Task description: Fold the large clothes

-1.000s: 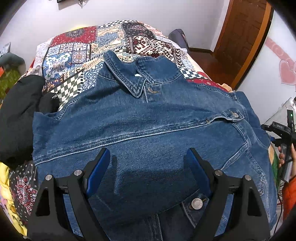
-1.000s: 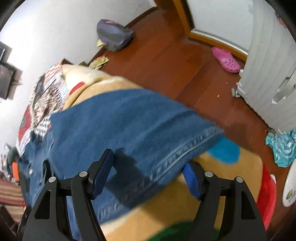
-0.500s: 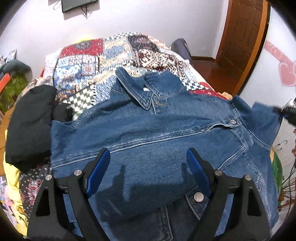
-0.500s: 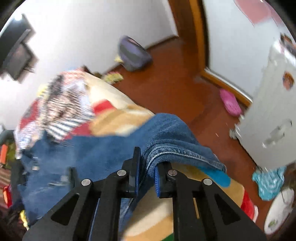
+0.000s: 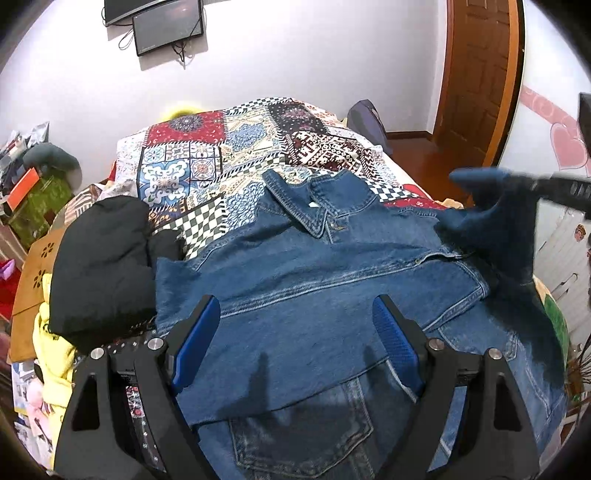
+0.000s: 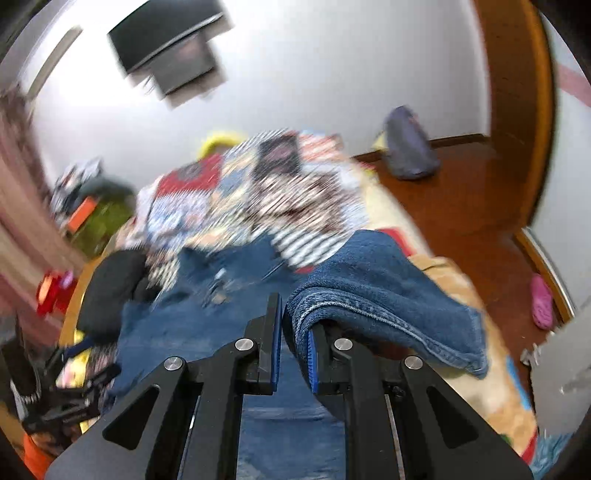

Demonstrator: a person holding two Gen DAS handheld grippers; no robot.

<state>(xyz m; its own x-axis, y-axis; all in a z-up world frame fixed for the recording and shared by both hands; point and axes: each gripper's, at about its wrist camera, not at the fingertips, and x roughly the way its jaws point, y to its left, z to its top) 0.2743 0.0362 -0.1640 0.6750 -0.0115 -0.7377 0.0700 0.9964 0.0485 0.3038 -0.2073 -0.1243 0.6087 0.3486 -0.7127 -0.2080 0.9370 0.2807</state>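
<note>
Bed (image 5: 207, 162) under a patchwork quilt (image 5: 258, 147) fills the room, and everything here is placed against it. Denim jacket (image 5: 314, 288) lies flat across the near half of the bed, front up, collar (image 5: 314, 206) toward the headboard wall, over a pair of jeans (image 5: 303, 443) whose back pocket shows at the near edge. Black garment (image 5: 99, 258) sits bunched on the bed just left of the jacket, touching its left shoulder, with yellow cloth (image 5: 51, 354) below it at the bed's left edge. Sleeve (image 6: 384, 295) of the jacket is lifted off the bed's right side, its cuff hanging down past the mattress edge toward the wooden floor. Right gripper (image 6: 293, 350) pinches that sleeve, its blue pads pressed close with folded denim squeezed between them; in the left wrist view it appears only as a dark blur (image 5: 561, 188) beside the raised sleeve (image 5: 491, 214). Left gripper (image 5: 295, 343) hovers above the jacket's lower front, fingers spread wide and holding nothing, their shadows falling on the denim. Monitor (image 5: 166, 26) hangs on the wall beyond the bed's head, a purple bag (image 6: 408, 147) rests on the floor off its far right corner, and a pink clog (image 6: 541, 301) lies on the floor to the right.
</note>
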